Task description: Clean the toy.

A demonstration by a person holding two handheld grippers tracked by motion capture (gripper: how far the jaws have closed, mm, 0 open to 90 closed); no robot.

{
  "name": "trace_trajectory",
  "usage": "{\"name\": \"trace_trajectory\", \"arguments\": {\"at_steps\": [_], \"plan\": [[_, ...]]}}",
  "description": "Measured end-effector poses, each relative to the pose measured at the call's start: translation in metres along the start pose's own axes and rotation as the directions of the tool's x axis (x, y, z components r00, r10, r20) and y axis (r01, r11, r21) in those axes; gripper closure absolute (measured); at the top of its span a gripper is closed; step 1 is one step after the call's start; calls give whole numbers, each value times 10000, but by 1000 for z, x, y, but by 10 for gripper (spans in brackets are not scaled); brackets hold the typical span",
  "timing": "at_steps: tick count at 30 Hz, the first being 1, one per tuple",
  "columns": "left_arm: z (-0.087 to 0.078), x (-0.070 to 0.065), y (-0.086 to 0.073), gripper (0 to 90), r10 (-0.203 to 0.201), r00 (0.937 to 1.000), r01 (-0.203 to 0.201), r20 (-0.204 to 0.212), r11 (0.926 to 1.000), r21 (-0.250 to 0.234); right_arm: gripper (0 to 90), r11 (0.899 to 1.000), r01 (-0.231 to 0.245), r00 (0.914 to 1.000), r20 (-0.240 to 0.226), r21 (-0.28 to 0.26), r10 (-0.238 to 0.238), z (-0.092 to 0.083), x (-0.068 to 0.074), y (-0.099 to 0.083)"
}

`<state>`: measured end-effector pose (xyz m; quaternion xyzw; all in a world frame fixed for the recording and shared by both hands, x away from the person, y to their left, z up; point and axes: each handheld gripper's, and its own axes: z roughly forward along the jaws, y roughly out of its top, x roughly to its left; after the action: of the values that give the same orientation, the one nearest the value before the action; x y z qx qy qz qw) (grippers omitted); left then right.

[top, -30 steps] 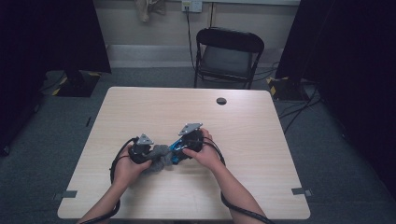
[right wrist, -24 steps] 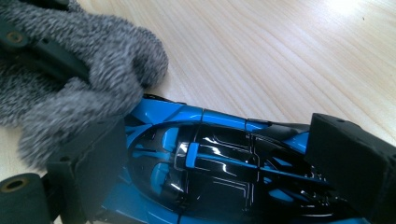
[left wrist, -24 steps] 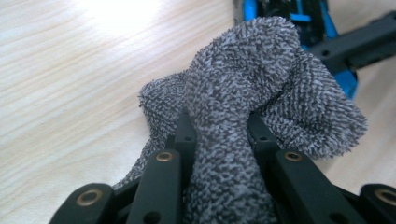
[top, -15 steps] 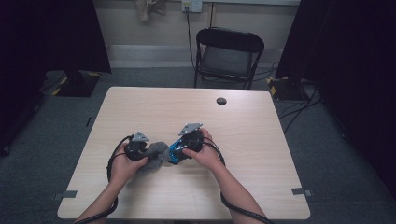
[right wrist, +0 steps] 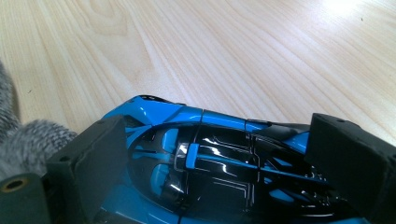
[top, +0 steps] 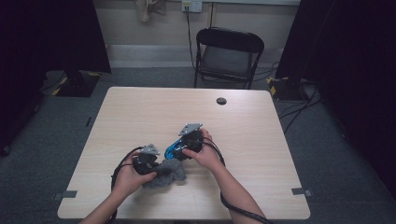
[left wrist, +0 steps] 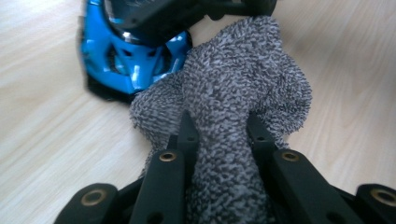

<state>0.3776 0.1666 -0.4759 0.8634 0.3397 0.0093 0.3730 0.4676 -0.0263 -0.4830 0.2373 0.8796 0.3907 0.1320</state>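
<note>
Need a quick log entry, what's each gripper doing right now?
Left gripper: shut on the grey cloth.
Right gripper: shut on the blue toy car.

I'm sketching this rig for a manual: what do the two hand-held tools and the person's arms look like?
Both are black. The left tool and right tool each carry a grey three-cornered plate on top and trail a black cable. The jaws are flat black bars with brass-coloured rivets. The forearms are bare, no sleeves.

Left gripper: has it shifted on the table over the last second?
Yes. The left gripper, shut on the grey cloth, has slid toward the table's near edge, away from the blue toy car.
</note>
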Motion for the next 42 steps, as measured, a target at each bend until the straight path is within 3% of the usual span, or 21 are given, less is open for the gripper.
{"name": "trace_trajectory", "arguments": {"at_steps": [7, 13, 21, 27, 30, 37, 42], "plan": [[5, 7, 6, 736, -227, 9986, 232, -482, 9997, 108, 53, 10000, 2, 10000, 2, -11, -2, 0, 0, 0], [0, 19, 6, 735, -675, 9945, 681, -801, 9977, 46, 54, 10000, -30, 10000, 17, 18, 30, 0, 0, 0], [-6, 29, 4, 733, -874, 9889, 879, -1205, 9961, -11, 53, 10000, 10, 10000, -1, 49, -10, 0, -1, 0], [-12, 44, 2, 733, -1172, 9775, 1139, -1755, 9931, -289, 54, 10000, 22, 10000, 0, 42, -22, 0, 0, 0], [-13, 52, 3, 733, -1460, 9731, 1397, -1782, 9891, -476, 53, 10000, 20, 10000, 0, 45, -20, 0, 0, 0], [-7, 60, 10, 732, -1782, 9607, 1661, -2130, 9834, -734, 53, 10000, -7, 10000, -9, 51, 7, 0, 0, 0], [-3, 65, 16, 730, -1953, 9477, 1781, -2524, 9799, -896, 53, 10000, 4, 10000, -1, -17, -4, 0, 0, 0]]}}
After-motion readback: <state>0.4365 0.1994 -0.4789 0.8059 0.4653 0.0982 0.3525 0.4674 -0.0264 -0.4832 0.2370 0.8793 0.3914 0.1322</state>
